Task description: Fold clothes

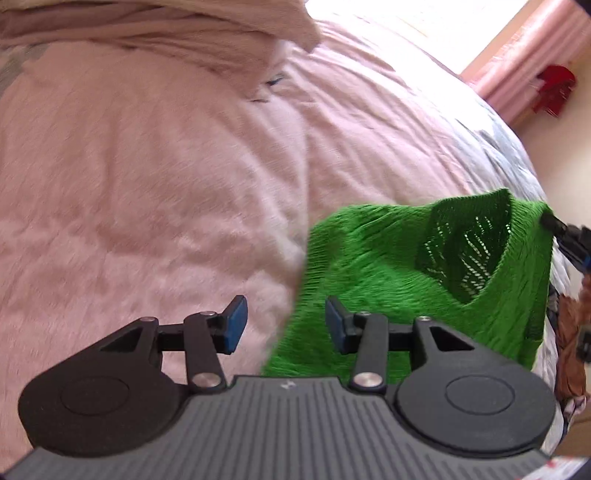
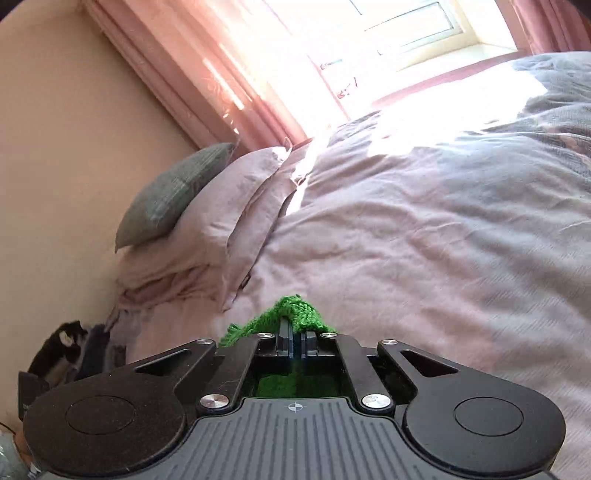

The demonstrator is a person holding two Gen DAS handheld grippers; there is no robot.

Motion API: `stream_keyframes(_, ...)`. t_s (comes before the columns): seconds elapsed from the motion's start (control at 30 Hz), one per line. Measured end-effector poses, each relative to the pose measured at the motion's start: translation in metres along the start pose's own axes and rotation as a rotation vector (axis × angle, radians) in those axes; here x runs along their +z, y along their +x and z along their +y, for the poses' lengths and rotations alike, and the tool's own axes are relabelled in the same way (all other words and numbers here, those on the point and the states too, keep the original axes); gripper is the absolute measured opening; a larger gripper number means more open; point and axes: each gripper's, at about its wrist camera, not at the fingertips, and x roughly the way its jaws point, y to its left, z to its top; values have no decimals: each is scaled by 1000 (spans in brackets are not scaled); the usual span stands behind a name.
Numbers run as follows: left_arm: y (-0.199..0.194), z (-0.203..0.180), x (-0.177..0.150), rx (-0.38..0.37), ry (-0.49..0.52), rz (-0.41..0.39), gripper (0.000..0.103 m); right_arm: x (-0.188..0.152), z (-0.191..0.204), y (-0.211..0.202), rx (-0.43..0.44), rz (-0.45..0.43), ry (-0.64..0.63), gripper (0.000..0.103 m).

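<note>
The green knitted sweater (image 1: 376,266) lay part-raised over the bed (image 1: 147,184), its V-neck opening turned up and away from the left wrist camera. One shoulder, beside the neckline, was lifted; the rest sagged toward the pink bedcover. We judged its long axis to run from the neckline down toward the left tongs (image 1: 286,325), though the hem lay hidden behind the tool body.

The right tongs (image 2: 296,341) were closed on a fold of the sweater's knit, which bunched out above the jaws in the right wrist view. Seen from the left wrist, the right tongs gripped the raised shoulder, at the sweater's far corner. We took this pinch as the reason for the lifted, stretched neckline: the garment hung from one point.

The left tongs stood part-open, holding nothing, with one blue pad (image 1: 236,321) over the bedcover and the other over the sweater's near edge. We judged them placed to take a second corner, so that the sweater could be spread flat before folding.

Outward from the sweater, a heap of pinkish fabric (image 1: 147,29) lay well beyond it on the bed. Two pillows (image 2: 207,206) rested against the wall (image 2: 55,166), and pink curtains (image 2: 207,74) flanked a bright window (image 2: 406,26).
</note>
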Motion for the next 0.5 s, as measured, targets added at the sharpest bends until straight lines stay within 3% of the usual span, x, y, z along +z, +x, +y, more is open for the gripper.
stream_keyframes(0.03, 8, -7, 7, -8, 20, -1, 40, 10, -24, 6, -43, 42, 76, 0)
stream_keyframes(0.07, 16, -13, 15, -12, 33, -2, 40, 15, -49, 17, -143, 104, 150, 0)
stream_keyframes(0.13, 34, -27, 29, -44, 47, -1, 41, 10, -91, 35, -404, 267, 332, 20)
stream_keyframes(0.17, 43, -32, 33, -56, 47, -2, 42, 4, -100, 31, -478, 260, 373, 28)
stream_keyframes(0.2, 53, -36, 36, -66, 42, -2, 43, -3, -102, 21, -446, 208, 369, 40)
stream_keyframes(0.23, 63, -38, 38, -78, 41, 5, 45, -13, -100, 10, -385, 159, 365, 42)
stream_keyframes(0.37, 96, -35, 42, -98, -8, 11, 45, -46, -78, -11, -276, 62, 322, 50)
stream_keyframes(0.5, 125, -31, 49, -164, -130, 3, 44, -60, -73, 18, -284, 83, 311, 53)
